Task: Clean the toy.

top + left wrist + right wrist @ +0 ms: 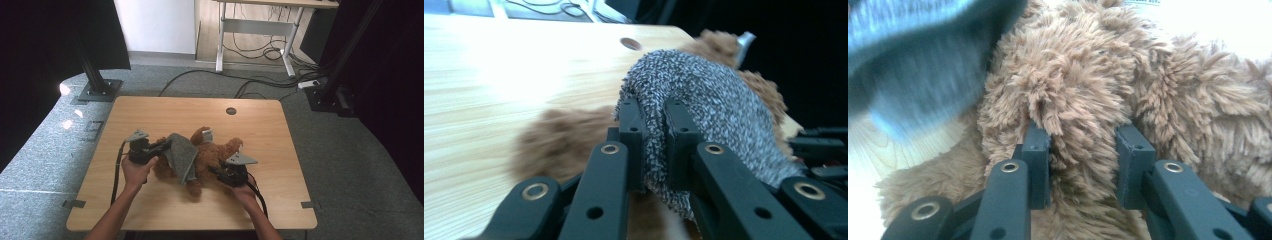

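A brown plush bear lies on the wooden table, partly draped by a grey knitted cloth. My left gripper comes in from the left and is shut on an edge of that grey cloth, the fabric pinched between its pads. My right gripper reaches in from the right and is shut on a thick fold of the bear's fur, which bulges between its fingers. The blurred grey cloth hangs at the upper left of the right gripper view.
The table has a round cable hole near its far edge. Black stand posts rise at the far left and right on grey carpet. A white desk frame with loose cables stands behind.
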Motion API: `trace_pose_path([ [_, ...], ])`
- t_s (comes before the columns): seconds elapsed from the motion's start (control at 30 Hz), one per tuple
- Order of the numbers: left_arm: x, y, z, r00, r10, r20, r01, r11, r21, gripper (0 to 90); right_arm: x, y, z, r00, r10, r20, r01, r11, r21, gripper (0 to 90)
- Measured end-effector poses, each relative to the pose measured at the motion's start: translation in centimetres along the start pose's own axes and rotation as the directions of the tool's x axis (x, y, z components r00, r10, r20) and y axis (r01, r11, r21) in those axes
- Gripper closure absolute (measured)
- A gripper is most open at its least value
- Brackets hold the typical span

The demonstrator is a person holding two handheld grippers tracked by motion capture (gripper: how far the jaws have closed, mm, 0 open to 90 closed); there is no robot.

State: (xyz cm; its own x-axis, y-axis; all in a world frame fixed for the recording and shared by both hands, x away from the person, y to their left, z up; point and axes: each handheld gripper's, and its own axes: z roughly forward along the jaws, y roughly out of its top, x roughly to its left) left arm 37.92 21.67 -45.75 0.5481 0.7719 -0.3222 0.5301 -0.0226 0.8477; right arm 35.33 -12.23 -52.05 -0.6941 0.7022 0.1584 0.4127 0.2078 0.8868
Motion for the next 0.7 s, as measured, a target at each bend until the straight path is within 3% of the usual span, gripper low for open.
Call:
trace_pose_path([
  [0.13, 2.8, -0.6, -1.4, 0.9957, -0.068, -0.062, 0.067, 0.9974, -0.027, 80.6, 0.0, -0.1, -0.1, 1.0, -0.004, -0.004, 0.004, 1.0, -0.005, 65.6],
  [0.23, 4.7, -1.6, -1.4, 0.9887, -0.116, -0.095, 0.117, 0.9932, 0.005, 80.6, -0.1, -0.3, -0.1, 0.9999, -0.004, -0.015, 0.004, 1.0, -0.015, 65.8],
  [0.33, 6.0, -2.9, -0.7, 0.9834, -0.154, -0.096, 0.159, 0.9858, 0.053, 80.5, -0.1, -0.4, -0.2, 0.9997, -0.006, -0.023, 0.006, 1.0, -0.015, 66.0],
  [0.57, 7.6, -4.1, 0.3, 0.9749, -0.133, -0.179, 0.16, 0.9758, 0.149, 80.3, 0.0, -0.6, -0.4, 0.9996, -0.005, -0.029, 0.004, 1.0, -0.019, 66.5],
  [0.7, 8.7, -4.6, -0.3, 0.9678, -0.173, -0.183, 0.2, 0.9701, 0.138, 80.3, 0.0, -0.7, -0.6, 0.9994, -0.005, -0.034, 0.005, 1.0, -0.019, 66.7],
])
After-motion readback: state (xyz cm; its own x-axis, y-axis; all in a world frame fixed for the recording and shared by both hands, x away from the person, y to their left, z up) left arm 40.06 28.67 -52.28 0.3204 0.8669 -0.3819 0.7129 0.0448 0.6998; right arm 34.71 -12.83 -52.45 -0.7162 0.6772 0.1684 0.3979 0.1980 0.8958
